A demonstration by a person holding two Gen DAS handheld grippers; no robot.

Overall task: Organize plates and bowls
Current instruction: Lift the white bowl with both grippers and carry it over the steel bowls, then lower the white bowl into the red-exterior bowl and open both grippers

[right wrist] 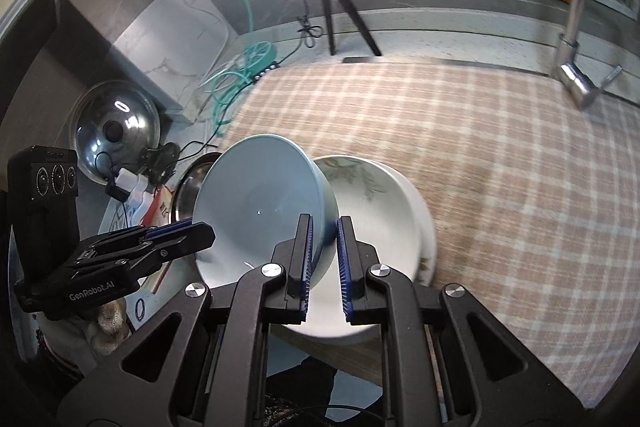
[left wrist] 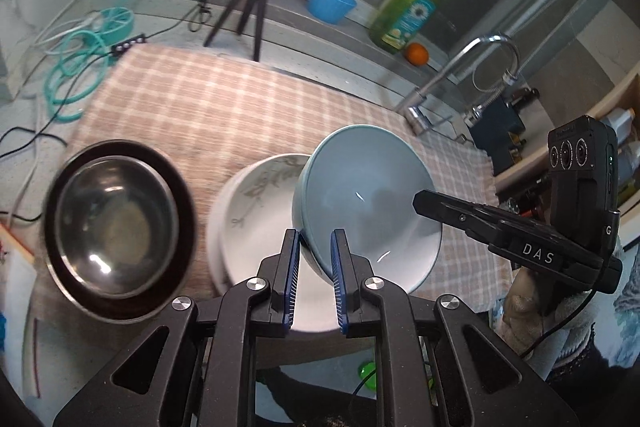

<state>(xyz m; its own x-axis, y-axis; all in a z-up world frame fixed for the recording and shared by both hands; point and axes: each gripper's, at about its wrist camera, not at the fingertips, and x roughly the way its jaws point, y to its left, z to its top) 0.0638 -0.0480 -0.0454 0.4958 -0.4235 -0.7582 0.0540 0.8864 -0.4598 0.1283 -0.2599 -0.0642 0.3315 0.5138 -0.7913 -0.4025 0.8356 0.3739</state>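
We hold the pale blue ceramic bowl (left wrist: 360, 203) by opposite rim edges: left gripper (left wrist: 316, 281) and right gripper (right wrist: 323, 269) both pinch it, tilted just above the white leaf-patterned plate (left wrist: 256, 203) below our fingers.

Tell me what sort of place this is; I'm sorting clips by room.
Most likely a home kitchen counter: a sink tap, a dish-soap bottle, and a pot lid leaning against the wall.

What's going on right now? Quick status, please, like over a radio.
Left gripper and right gripper each straddle the rim of the blue bowl, jaws not fully closed. Bowl tilted above white plates. Steel bowl to the left, clear of it.
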